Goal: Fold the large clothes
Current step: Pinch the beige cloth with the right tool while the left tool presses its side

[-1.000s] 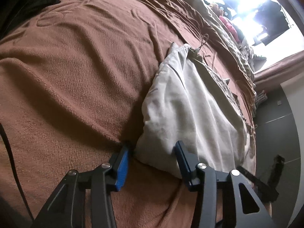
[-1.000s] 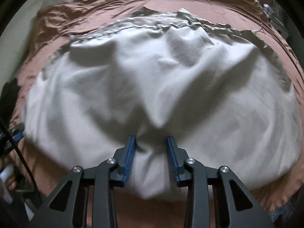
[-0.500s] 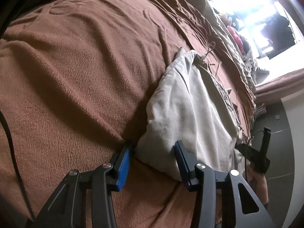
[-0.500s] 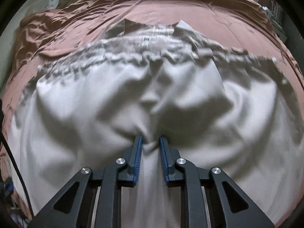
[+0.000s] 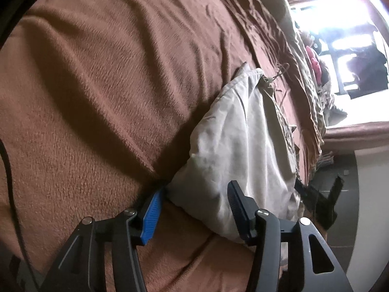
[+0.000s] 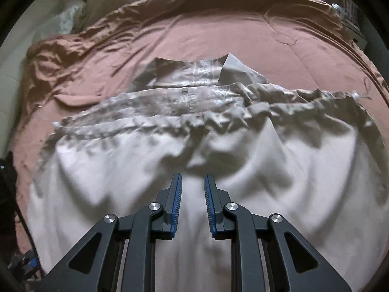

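Observation:
A large pale beige garment (image 6: 243, 160) with a gathered elastic waistband (image 6: 170, 121) lies on a brown bedspread (image 6: 218, 39). My right gripper (image 6: 192, 182) is shut on a bunched fold of the garment's near edge and holds it raised, so the cloth drapes from the jaws. In the left wrist view the same garment (image 5: 238, 146) shows side-on as a folded wedge on the bedspread (image 5: 97, 85). My left gripper (image 5: 194, 197) is open, its blue pads either side of the garment's near corner, not closed on it.
A drawstring (image 5: 279, 73) trails from the garment's far end. Rumpled bedding and clothes (image 5: 313, 58) lie by a bright window at the bed's far side. Grey floor (image 5: 345, 185) lies off the bed edge. A pale pillow (image 6: 73, 17) sits at the far left.
My right gripper closed on the garment's near edge and lifted it back, exposing the waistband and more bedspread beyond. My left gripper stayed open at the corner.

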`<state>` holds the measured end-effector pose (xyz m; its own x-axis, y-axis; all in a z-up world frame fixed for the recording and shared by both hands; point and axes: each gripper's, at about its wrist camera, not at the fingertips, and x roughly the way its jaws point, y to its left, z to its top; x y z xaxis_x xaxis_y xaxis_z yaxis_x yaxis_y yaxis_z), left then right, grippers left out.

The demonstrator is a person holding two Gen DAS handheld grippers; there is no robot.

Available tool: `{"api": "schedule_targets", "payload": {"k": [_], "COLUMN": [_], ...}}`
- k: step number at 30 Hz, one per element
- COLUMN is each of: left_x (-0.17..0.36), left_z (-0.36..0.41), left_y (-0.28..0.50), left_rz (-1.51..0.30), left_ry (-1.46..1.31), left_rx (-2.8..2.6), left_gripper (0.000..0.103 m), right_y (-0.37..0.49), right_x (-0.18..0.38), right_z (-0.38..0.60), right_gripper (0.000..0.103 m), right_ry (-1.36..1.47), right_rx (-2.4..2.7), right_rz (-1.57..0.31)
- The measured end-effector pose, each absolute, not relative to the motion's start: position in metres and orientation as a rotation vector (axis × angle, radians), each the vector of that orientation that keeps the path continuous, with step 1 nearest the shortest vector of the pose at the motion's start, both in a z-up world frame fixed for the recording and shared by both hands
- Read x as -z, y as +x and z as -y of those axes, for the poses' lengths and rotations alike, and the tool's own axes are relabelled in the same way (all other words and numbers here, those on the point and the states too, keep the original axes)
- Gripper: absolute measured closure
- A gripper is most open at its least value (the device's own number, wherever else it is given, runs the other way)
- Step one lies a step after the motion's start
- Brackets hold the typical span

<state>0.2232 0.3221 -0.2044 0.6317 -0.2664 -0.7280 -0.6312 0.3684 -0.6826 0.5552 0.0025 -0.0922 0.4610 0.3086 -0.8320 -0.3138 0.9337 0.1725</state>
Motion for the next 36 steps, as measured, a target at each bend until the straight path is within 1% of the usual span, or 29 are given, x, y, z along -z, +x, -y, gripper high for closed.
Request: {"api": "schedule_targets", "payload": {"k": [5,10,12,14,18,22,23,24,27,29,31,36], "left_x": [0.208,0.215,0.218,0.221,0.216,0.204,0.196,0.189,0.164,0.155,0.157,0.188], "left_z": [-0.319,-0.315,-0.316,-0.316,-0.312,-0.313,-0.312,-0.311,-0.302,-0.294,-0.289,-0.289], "left_y": [0.218,0.224,0.227,0.23,0.227,0.213,0.21,0.208,0.205,0.209,0.215,0.229], "left_rz": [-0.92,-0.915,-0.897,-0.871,-0.86,-0.76,-0.728,-0.698,-0.617,-0.625,-0.653,-0.759], "left_ry": [-1.288,-1.298,-1.316,-1.312,-1.268,-1.282,-1.266,-1.248,-1.164,-1.089,-1.055,-1.057], "left_rx": [-0.235,-0.225,-0.227,-0.225,-0.212,-0.179,-0.161,-0.144,-0.072,-0.069,-0.085,-0.155], "left_gripper": [0.047,0.046,0.039,0.036,0.036,0.036,0.037,0.04,0.043,0.043,0.043,0.043], "right_y": [0.508,0.463,0.447,0.437,0.425,0.407,0.404,0.401,0.392,0.383,0.377,0.37], "right_x": [0.086,0.097,0.106,0.113,0.13,0.125,0.124,0.122,0.117,0.117,0.119,0.117], "right_z": [0.013,0.024,0.024,0.027,0.037,0.04,0.04,0.042,0.044,0.044,0.046,0.055], "right_gripper": [0.087,0.087,0.087,0.087,0.087,0.087,0.087,0.087,0.087,0.087,0.087,0.087], "right_ry": [0.072,0.163,0.169,0.2,0.207,0.197,0.195,0.192,0.182,0.168,0.153,0.171], "right_rx": [-0.456,-0.545,-0.564,-0.549,-0.549,-0.562,-0.563,-0.564,-0.571,-0.571,-0.578,-0.593], "right_rz": [-1.004,-1.025,-1.032,-1.022,-1.055,-1.047,-1.042,-1.036,-1.019,-1.014,-1.021,-1.027]}}
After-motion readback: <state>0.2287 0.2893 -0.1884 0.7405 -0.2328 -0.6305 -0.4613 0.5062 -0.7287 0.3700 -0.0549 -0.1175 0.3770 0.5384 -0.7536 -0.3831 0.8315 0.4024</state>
